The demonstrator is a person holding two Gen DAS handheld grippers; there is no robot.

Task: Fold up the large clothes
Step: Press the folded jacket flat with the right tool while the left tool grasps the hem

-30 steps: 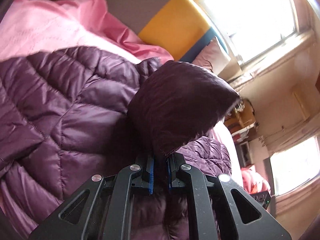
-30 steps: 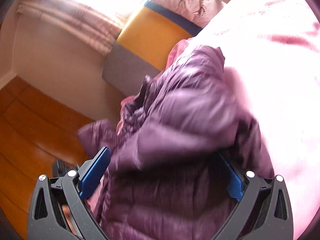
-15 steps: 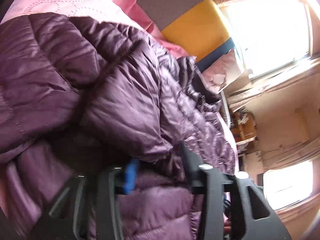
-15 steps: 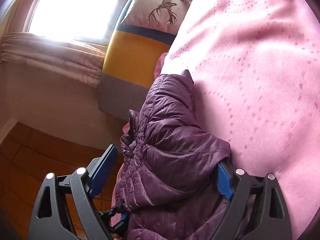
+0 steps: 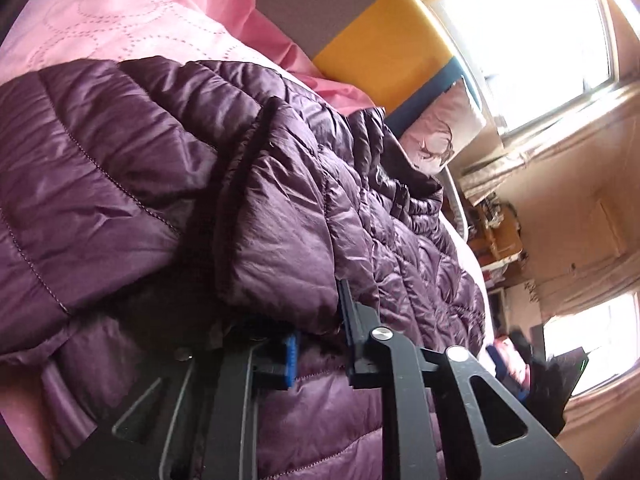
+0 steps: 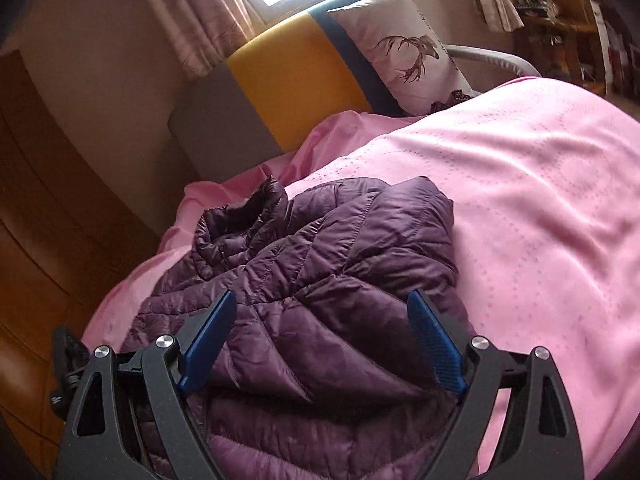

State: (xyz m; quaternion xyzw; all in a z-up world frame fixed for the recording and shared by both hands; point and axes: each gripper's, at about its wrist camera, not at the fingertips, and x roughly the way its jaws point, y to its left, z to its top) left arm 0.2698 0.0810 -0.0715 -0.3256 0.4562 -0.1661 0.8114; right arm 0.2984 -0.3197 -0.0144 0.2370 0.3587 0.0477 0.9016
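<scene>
Notably, the two views disagree in reach: the right wrist view takes in the whole purple quilted jacket [image 6: 320, 280], lying bunched on the pink bedspread [image 6: 540, 208] near the bed's edge, with its collar end toward the headboard [image 6: 292, 76], whose grey, yellow and blue panels show plainly. That view also shows a pillow [image 6: 404, 48] printed with a brown stag's head, a wooden floor [image 6: 36, 208] at the left, and a shelf unit [image 6: 568, 24] at far right. The right gripper [image 6: 320, 336] hangs over the jacket with its blue-padded fingers [image 6: 436, 344] spread wide, holding nothing. The left wrist view sits far closer: the jacket [image 5: 280, 208] fills most of the frame, and the left gripper [image 5: 320, 344] has a puffy fold of it lying between its fingers [image 5: 291, 356], which stand parted; whether they press the fabric cannot be determined. Only this view shows a second window [image 5: 592, 344] low at right. No brand, label or readable writing appears in either view.
</scene>
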